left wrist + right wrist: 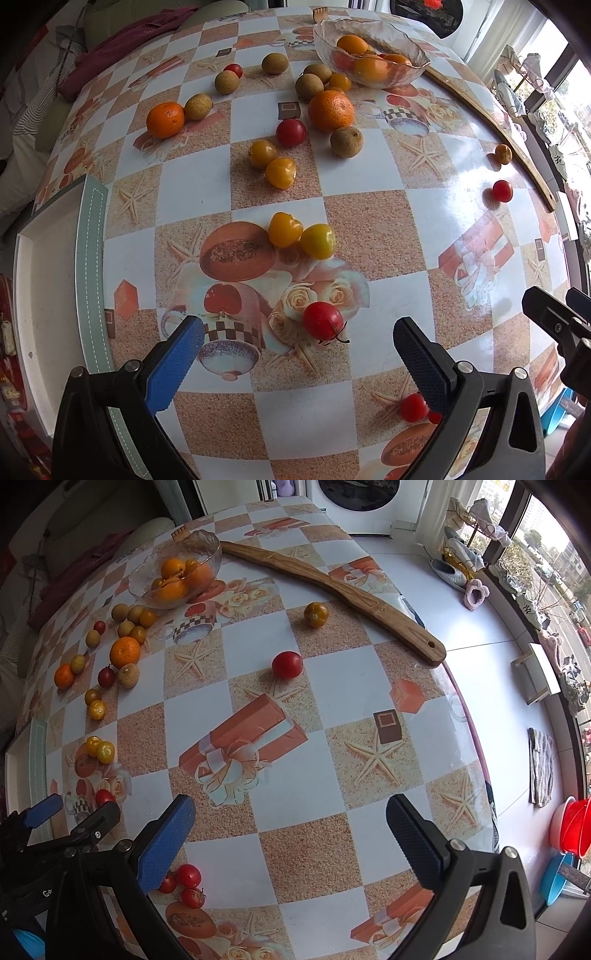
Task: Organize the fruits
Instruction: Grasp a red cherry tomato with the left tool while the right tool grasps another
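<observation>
Fruit lies scattered over a patterned table (369, 173). A glass bowl (399, 37) at the far side holds oranges and small tomatoes; the right wrist view shows the same bowl (207, 542). My left gripper (297, 349) is open, low over the table, with a red cherry tomato (323, 319) lying between and just beyond its fingertips. Two yellow tomatoes (301, 236) sit farther on. My right gripper (290, 830) is open over bare tablecloth; a red tomato (287, 664) and a yellow-brown one (316, 614) lie ahead of it.
Two oranges (330, 110), brown longans (346, 141) and more tomatoes crowd the table near the bowl. A long wooden stick (332, 587) lies along the far right edge. A white tray with a green rim (90, 258) sits at the left. Three red tomatoes (188, 882) lie near my right gripper's left finger.
</observation>
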Available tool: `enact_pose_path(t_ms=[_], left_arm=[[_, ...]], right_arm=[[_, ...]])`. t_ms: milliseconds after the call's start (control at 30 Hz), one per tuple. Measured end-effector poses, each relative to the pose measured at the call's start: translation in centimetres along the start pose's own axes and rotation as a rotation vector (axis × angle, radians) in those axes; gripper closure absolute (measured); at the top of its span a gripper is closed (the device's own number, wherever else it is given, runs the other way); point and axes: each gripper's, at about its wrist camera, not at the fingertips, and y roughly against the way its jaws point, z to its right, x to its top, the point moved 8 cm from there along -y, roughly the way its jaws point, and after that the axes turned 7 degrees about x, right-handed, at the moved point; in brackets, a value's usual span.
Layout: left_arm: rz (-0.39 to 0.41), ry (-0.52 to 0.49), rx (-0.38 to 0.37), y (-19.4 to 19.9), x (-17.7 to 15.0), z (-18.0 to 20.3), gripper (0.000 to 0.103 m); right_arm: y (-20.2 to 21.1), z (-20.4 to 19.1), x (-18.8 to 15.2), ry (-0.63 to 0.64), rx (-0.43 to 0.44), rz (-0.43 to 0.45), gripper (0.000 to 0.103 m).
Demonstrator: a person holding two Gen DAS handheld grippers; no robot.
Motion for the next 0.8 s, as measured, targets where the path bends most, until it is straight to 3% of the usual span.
enact_pose_path(t_ms=[367,467,567,667,733,800], left_arm=[[0.018,0.007,0.017,-0.8,-0.1,0.3,0.000],[0.025,-0.009,0.024,-1.0,-0.2,0.8,0.017],[0.008,-0.006,0.020,-1.4,-0.2,1.2,0.017],[0.013,0.009,0.006,-1.5,-0.4,1.4,0.025],[0.022,0.009,0.017,-1.4,-0.4,1.5,0.026],[0.027,0.014,0.000,-1.2,-0.6,2.0,0.034]], right_arm=[[-1.7,-0.3,0.9,0.026,0.023,-0.016,0.000],[-2.3,-0.3,1.7,0.034,0.024,-0.010,0.000],[-2.9,0.0,3.0,0.042,0.015,0.004,0.000],[-3.5,0.4,4.5,0.038,0.014,0.021,0.003],[-4.2,0.5,5.4,0.043,0.018,0.023,0.015],[-4.9,0.5,6.2,0.049,0.027,0.016,0.026]])
